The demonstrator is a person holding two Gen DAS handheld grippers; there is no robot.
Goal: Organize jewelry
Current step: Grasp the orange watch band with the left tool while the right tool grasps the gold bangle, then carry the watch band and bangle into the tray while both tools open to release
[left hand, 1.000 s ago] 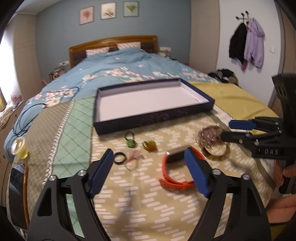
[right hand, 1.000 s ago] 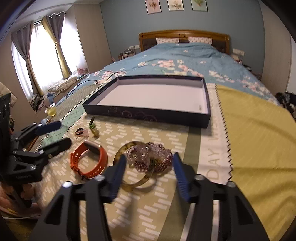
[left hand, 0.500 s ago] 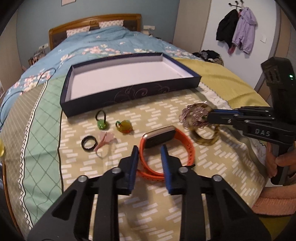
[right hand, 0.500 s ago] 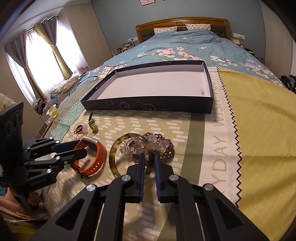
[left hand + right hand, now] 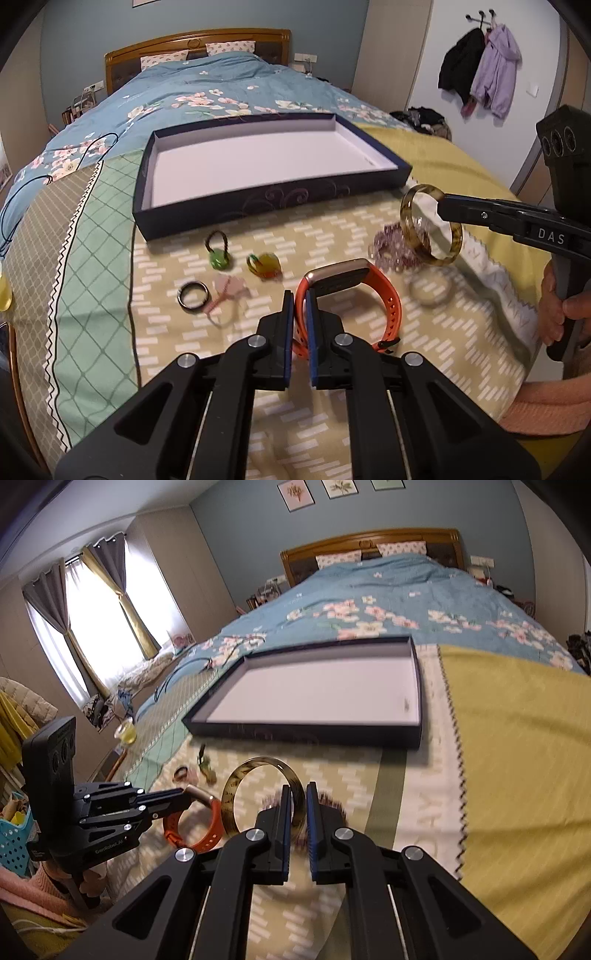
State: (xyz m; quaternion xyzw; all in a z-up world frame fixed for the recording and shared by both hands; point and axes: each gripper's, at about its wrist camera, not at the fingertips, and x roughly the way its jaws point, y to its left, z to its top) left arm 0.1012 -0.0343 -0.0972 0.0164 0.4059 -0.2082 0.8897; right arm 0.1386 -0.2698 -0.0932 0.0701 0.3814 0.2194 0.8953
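Note:
My left gripper (image 5: 299, 295) is shut on the strap of an orange watch band (image 5: 384, 291), which shows in the right wrist view (image 5: 207, 834) too. My right gripper (image 5: 297, 794) is shut on an amber bangle (image 5: 236, 790) and holds it above the bedspread; it also shows in the left wrist view (image 5: 421, 236). A beaded purple bracelet (image 5: 388, 247) lies under the bangle. An open dark blue box (image 5: 266, 199) with a white floor lies behind. A green ring (image 5: 218, 254), an amber ring (image 5: 266, 264), a black ring (image 5: 192, 293) and a pink ring (image 5: 227, 291) lie left of the watch.
Everything lies on a patterned cloth on a bed with a blue floral quilt (image 5: 207, 88). A black cable (image 5: 40, 181) lies at the left. Coats (image 5: 480, 74) hang on the right wall. A blue basket (image 5: 11, 834) stands at the far left.
Both grippers have closed: the left on the orange watch band, the right on the amber bangle. The bangle has been lifted off the beaded bracelet.

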